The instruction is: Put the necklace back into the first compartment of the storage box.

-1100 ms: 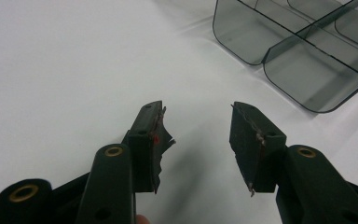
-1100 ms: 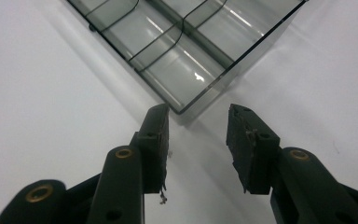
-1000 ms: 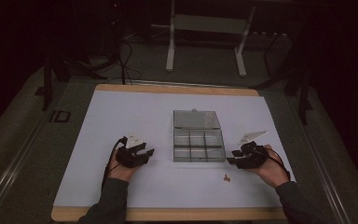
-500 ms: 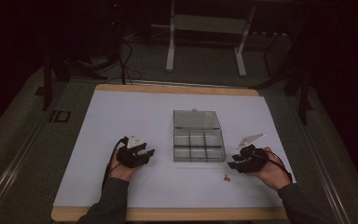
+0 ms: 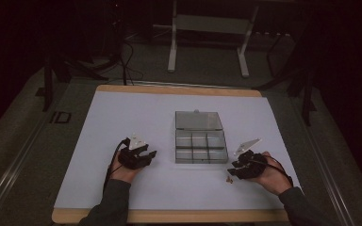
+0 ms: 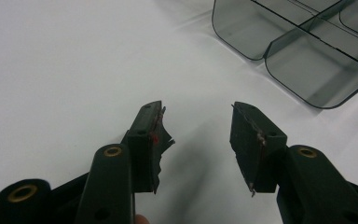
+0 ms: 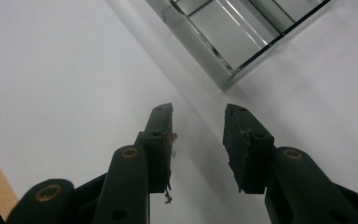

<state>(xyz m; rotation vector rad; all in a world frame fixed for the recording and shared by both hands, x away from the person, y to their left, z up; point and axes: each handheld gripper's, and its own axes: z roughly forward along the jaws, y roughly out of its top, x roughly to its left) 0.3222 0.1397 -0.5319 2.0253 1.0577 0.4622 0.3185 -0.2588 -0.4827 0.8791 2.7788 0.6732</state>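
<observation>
Distance decides this one: the small brown pieces [image 5: 229, 179] lie on the white-covered, wood-edged table [image 5: 122, 113] just off the box's near right corner, at about 5 o'clock from the smoky clear plastic compartment box [image 5: 176, 146], whose lid is laid back flat. The right gripper [image 5: 235, 170] sits almost on top of them. In the high view they show just beside its black jaws, at roughly 7 o'clock from the tips.

In the right gripper view [image 7: 198, 107] one brown piece [image 7: 174, 136] peeps out at the inner edge of the left-hand jaw, low in the gap and nearly hidden behind it. The jaws have just been closing, yet they stand apart and released, with no pad pressing on anything. The box wall [image 7: 200, 44] lies ahead at 12 o'clock, so the carry to a compartment would be short. The pieces are too small to tell a long axis, so which way the jaws should straddle them cannot be judged.

The left gripper [image 5: 148, 153] rests well apart, at about 8 o'clock from the box. Its jaws [image 6: 198, 106] gape wide over bare tabletop, holding nothing, with the box's rounded corner [image 6: 317, 70] up at 1 o'clock. The pick likely falls to the right hand, after shifting the gap sideways to centre it over the piece.
</observation>
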